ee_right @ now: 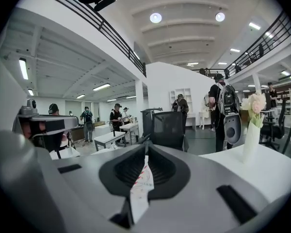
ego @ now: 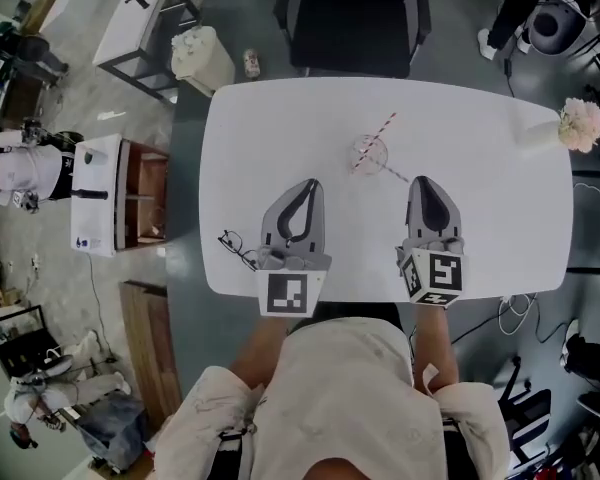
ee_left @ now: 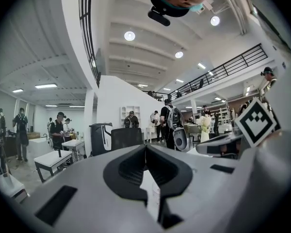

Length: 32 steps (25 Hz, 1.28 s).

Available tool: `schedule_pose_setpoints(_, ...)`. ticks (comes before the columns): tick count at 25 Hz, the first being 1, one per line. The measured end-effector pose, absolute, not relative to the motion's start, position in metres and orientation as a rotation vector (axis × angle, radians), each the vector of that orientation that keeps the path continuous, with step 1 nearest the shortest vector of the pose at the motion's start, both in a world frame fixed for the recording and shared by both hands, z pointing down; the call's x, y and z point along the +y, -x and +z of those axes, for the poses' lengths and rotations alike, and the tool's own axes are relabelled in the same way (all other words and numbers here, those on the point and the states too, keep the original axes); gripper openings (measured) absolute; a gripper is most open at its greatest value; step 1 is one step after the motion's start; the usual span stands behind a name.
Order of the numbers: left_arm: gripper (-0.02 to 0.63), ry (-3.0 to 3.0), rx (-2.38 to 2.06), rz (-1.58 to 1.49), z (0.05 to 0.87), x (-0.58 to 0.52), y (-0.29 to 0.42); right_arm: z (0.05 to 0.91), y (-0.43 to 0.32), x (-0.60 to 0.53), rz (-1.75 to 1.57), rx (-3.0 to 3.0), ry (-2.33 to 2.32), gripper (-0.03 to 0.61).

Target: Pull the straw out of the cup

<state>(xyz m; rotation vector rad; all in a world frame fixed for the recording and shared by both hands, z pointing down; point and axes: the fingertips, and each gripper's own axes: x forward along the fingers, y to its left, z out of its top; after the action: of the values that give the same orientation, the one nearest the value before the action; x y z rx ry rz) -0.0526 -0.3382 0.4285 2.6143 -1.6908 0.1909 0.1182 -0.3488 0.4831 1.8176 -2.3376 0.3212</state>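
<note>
Approach — left gripper (ego: 311,184) and right gripper (ego: 420,181) both pressed together, empty | clear plastic cup (ego: 377,158), red-and-white striped straw (ego: 385,126) ahead | brace cup, open jaws, pinch straw high — lift along its tilt

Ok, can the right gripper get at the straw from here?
Probably yes: the straw leans in the cup just ahead-left of the right gripper, with only bare table between. Its jaws are shut, so they must open first.
</note>
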Motion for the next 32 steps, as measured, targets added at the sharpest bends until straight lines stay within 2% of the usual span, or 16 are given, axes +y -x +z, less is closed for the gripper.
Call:
schedule_pose_setpoints(12, 0.006, -2.558, -1.639, 0.314, 0.473, -0.389, 0.022, 0.571, -0.112, -0.380, 0.551, -2.333, -1.575, 0.105)
schedule_pose_setpoints(27, 0.006, -2.523, -1.616, 0.382, 0.498, -0.419, 0.004, 0.615, -0.093, -0.394, 0.635, -2.356, -1.374, 0.115)
schedule_pose_setpoints(32, 0.006, -2.520, -1.605, 0.377, 0.503, -0.425, 0.000, 0.617, -0.088, -0.397, 0.634, -2.365, -1.352, 0.099)
